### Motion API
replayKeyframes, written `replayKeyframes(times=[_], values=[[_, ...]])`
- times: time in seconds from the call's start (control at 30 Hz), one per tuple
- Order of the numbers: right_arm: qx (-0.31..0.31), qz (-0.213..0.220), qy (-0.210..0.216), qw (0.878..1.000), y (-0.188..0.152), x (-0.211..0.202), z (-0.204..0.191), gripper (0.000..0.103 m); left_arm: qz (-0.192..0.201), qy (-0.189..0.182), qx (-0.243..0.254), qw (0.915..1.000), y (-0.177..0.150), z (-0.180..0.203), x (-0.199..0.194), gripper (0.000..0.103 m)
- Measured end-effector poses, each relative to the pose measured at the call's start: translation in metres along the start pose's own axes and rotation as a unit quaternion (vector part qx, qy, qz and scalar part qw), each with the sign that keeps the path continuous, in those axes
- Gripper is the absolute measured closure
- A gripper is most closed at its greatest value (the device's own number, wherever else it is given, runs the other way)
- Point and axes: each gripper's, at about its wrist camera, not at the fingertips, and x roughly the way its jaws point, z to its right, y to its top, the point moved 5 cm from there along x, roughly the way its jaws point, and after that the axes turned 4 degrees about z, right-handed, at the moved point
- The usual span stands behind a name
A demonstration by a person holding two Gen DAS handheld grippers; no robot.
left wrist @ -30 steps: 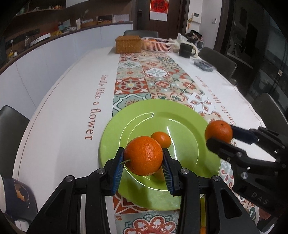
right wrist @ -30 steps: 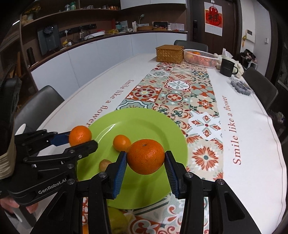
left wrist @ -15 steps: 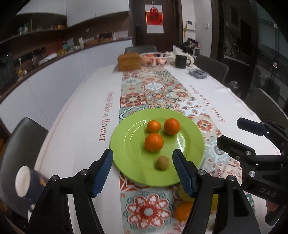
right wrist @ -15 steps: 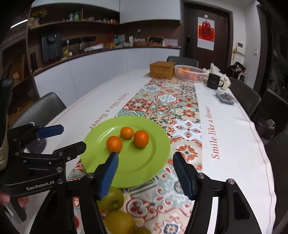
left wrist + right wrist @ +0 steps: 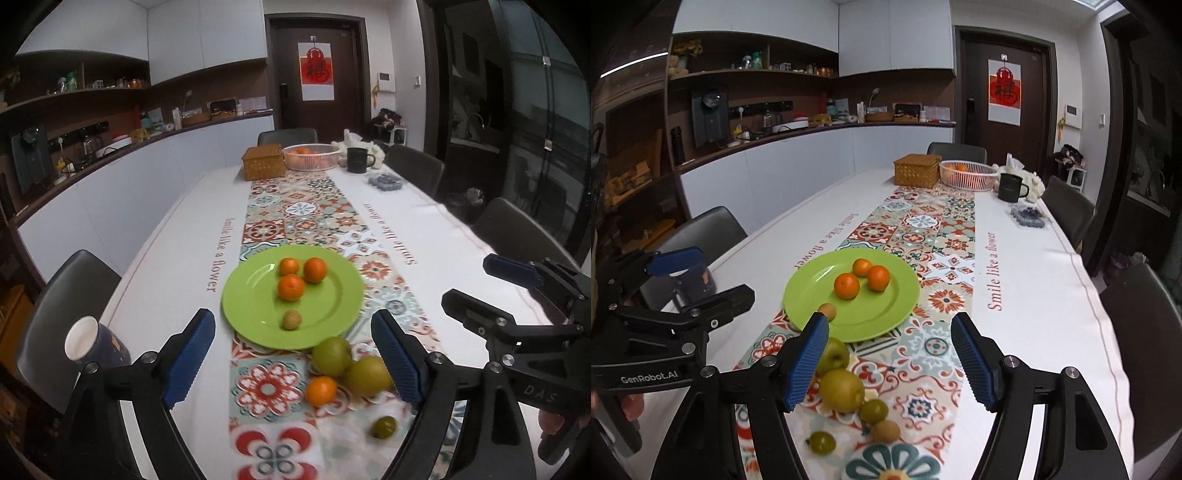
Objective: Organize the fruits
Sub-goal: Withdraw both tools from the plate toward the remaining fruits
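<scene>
A green plate (image 5: 332, 306) (image 5: 812, 288) on the patterned runner holds three oranges (image 5: 291, 287) (image 5: 846, 285) and a small brown fruit (image 5: 291, 319) (image 5: 827, 311). In front of the plate lie a green apple (image 5: 331, 355) (image 5: 833, 356), a yellow-green pear (image 5: 367, 374) (image 5: 841, 389), a loose orange (image 5: 321, 390) and small green and brown fruits (image 5: 384, 426) (image 5: 873, 411). My left gripper (image 5: 295, 362) (image 5: 698, 277) is open and empty, back from the plate. My right gripper (image 5: 890, 365) (image 5: 491, 280) is open and empty, to its right.
A dark paper cup (image 5: 94, 345) stands at the table's left edge. At the far end are a wicker box (image 5: 263, 162), a white fruit basket (image 5: 311, 156), a black mug (image 5: 357, 159) and a blueberry tray (image 5: 386, 182). Dark chairs (image 5: 62, 306) line both sides.
Both grippers let go of their oranges onto the plate, opened, and pulled back and up away from it. The loose fruits in front of the plate came into view.
</scene>
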Motion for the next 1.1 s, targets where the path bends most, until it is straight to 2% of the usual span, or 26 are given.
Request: replayKeyframes(times=[0.23,0.57,0.9,1.1], values=[[-0.025,0.012,0.004,1.000,-0.009,-0.029,0.008,0.034,-0.001,-0.016,-0.002,0.9999,-0.018,0.026,-0.021,0.016],[-0.051,-0.006,0.012,0.999,-0.042,-0.042,0.010,0.034,0.006,-0.014,0.007,0.9999,-0.055,0.048,-0.034,0.016],[-0.076,-0.048,0.026,0.996,-0.087,-0.022,0.004,0.034,-0.018,-0.031,0.039,0.9986,-0.100,0.061,-0.017,0.016],[-0.084,-0.073,0.037,0.993,-0.107,-0.004,0.002,0.034,-0.038,-0.048,0.055,0.9966,-0.115,0.067,0.000,0.023]])
